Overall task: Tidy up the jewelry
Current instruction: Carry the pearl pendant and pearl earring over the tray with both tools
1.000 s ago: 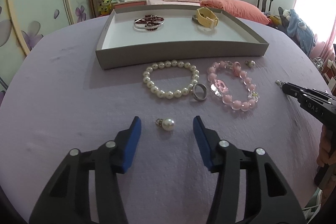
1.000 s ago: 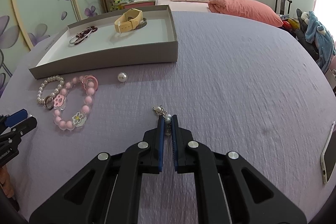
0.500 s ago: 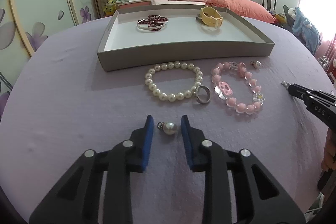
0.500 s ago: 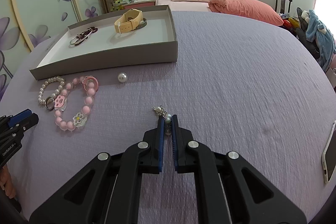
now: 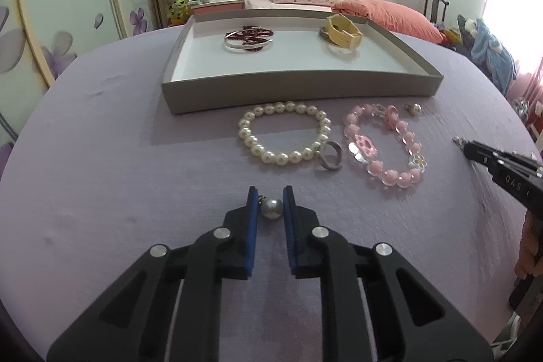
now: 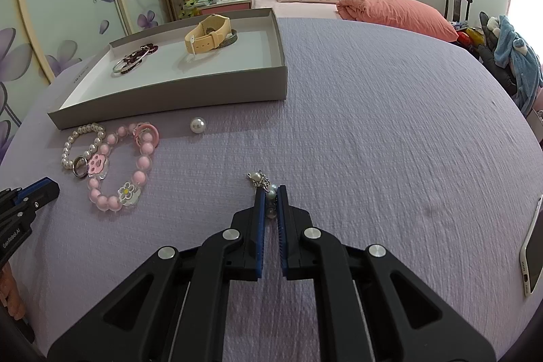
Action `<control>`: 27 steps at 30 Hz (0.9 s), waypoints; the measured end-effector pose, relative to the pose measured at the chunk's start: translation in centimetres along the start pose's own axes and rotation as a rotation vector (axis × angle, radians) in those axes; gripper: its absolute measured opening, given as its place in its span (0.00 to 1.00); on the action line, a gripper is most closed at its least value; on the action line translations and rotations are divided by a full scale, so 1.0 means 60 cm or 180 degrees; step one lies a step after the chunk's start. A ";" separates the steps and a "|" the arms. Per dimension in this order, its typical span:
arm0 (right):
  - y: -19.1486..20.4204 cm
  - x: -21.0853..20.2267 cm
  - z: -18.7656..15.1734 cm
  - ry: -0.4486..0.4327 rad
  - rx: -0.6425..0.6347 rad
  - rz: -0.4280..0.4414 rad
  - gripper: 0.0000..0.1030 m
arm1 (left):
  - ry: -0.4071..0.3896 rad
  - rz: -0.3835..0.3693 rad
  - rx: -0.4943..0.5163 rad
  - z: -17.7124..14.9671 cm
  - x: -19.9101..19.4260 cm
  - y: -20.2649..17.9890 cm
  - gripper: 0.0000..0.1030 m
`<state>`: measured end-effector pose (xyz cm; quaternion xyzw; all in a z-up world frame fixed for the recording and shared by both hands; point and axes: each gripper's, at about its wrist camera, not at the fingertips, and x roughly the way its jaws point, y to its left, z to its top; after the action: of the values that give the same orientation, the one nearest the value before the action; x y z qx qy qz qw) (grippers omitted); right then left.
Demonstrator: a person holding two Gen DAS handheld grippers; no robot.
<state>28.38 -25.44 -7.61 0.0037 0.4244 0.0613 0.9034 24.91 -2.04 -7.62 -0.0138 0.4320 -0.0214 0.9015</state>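
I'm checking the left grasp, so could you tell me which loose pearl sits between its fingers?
The pearl with the metal loop, between the left gripper pads; the other loose pearl lies beside the pink bracelet.
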 end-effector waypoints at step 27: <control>-0.001 -0.001 0.002 -0.0020 0.0008 0.0030 0.07 | -0.0313 -0.0228 -0.0522 0.010 -0.023 0.078 0.15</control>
<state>28.47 -25.51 -7.49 0.0070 0.4215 0.0650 0.9045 24.61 2.69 -6.39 -0.1040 0.3868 -0.0175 0.9161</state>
